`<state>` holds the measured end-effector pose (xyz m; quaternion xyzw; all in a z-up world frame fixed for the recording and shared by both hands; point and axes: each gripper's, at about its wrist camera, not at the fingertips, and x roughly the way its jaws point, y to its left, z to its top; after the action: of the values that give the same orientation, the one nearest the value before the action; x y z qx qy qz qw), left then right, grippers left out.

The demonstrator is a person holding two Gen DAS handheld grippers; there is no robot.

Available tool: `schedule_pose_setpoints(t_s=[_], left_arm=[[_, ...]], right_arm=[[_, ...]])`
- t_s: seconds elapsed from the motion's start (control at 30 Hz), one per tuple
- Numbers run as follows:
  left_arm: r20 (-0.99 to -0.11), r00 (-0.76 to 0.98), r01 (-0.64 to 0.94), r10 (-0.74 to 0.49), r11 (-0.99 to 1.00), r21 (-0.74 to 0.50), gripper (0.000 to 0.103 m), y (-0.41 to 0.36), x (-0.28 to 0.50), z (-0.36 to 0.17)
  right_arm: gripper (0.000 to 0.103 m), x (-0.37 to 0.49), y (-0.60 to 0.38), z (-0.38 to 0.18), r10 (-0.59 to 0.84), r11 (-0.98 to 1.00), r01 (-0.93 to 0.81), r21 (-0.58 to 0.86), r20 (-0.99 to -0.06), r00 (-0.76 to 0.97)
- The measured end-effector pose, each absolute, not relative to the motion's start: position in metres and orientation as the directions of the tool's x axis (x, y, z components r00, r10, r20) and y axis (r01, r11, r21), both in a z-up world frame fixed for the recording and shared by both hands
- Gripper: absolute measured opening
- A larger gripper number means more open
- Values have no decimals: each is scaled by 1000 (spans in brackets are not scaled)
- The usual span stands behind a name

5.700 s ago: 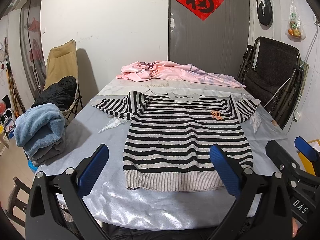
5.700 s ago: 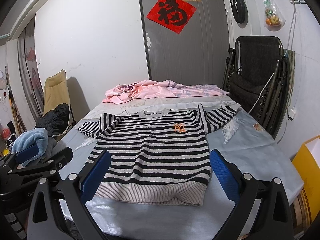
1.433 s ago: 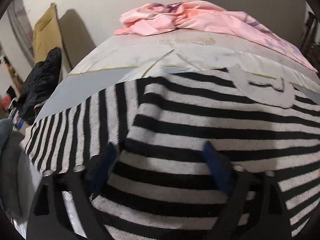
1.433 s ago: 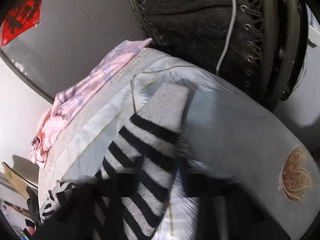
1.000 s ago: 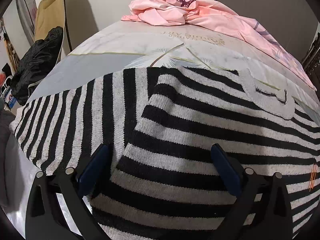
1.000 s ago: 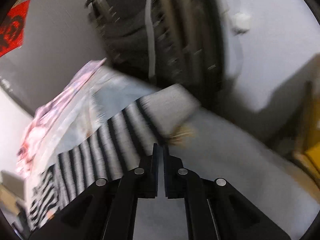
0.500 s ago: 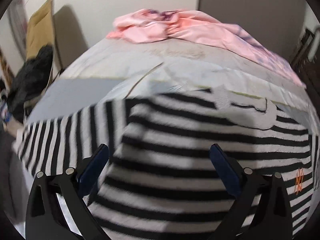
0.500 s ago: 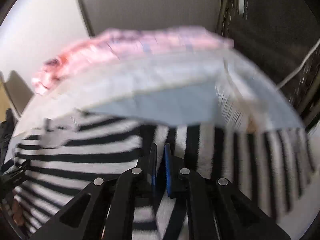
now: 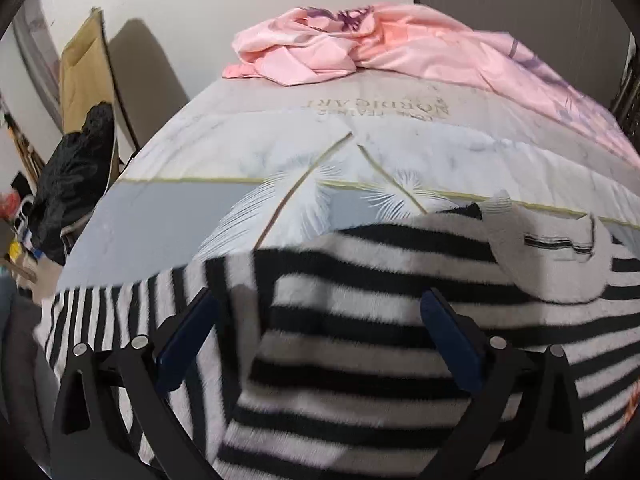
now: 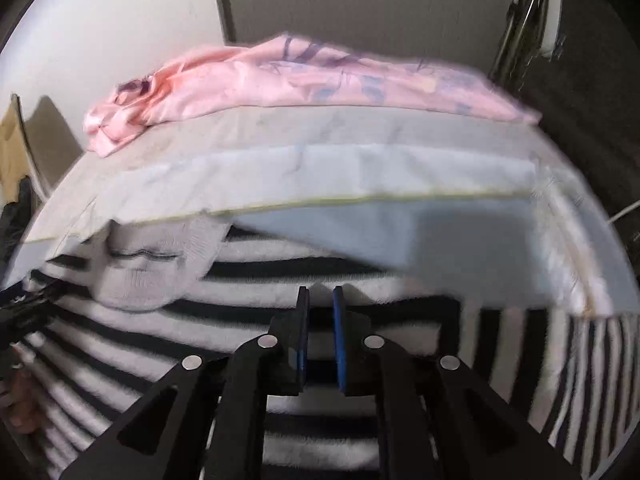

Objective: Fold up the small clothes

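A black-and-white striped sweater [image 9: 360, 312] with a grey collar [image 9: 532, 256] lies flat on the bed. My left gripper [image 9: 320, 332] is open and hovers low over its left shoulder, next to the left sleeve [image 9: 120, 312]. In the right wrist view the sweater [image 10: 280, 304] fills the lower half. My right gripper [image 10: 320, 332] has its jaws nearly closed, a narrow gap between them, low over the right shoulder next to the right sleeve [image 10: 540, 360]. I cannot tell whether cloth is pinched between them.
A crumpled pink garment [image 9: 360, 44] lies at the far end of the bed and also shows in the right wrist view [image 10: 280, 80]. A tan folding chair with a black bag [image 9: 72, 176] stands to the left. A dark chair [image 10: 592, 120] stands at the right.
My right gripper swung from the right sleeve's cuff to the right shoulder, and its jaws have parted slightly. My left gripper stayed open over the left shoulder and shifted a little forward.
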<state>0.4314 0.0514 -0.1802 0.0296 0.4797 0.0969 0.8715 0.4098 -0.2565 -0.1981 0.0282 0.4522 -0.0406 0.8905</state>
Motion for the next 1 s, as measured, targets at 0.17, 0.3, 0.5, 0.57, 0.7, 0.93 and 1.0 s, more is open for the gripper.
schedule_pose_setpoints(t_s=[0.17,0.3,0.5,0.57,0.7,0.93,1.0], left_arm=[[-829,517,-139,213,977,165,99,49,440,-190],[-851,514,-72,107,994,81,98,54,403,-175],[-875,484,146,6,985,87,98,26,320,-181],[-837,546,137,39,981,135,99,23,307,-183],[-870,494,110,12,991,76,98,33,295,-174],[-853,521,180,-24,980,82,99,33,217,-181],[-854,518,153,-36,987,51,99,41,216,-179]], right_arm=[[17,353,-255,-174,1,998,42,36,-779,627],[38,299,-246,-178,55,998,-11,60,-801,597],[39,259,-245,-177,106,993,-15,119,-807,580],[39,232,-237,-164,149,989,-70,134,-793,591],[40,182,-219,-168,174,983,-147,109,-809,561],[41,162,-251,-161,221,973,-83,215,-775,592],[41,174,-294,-149,198,959,26,282,-732,652]])
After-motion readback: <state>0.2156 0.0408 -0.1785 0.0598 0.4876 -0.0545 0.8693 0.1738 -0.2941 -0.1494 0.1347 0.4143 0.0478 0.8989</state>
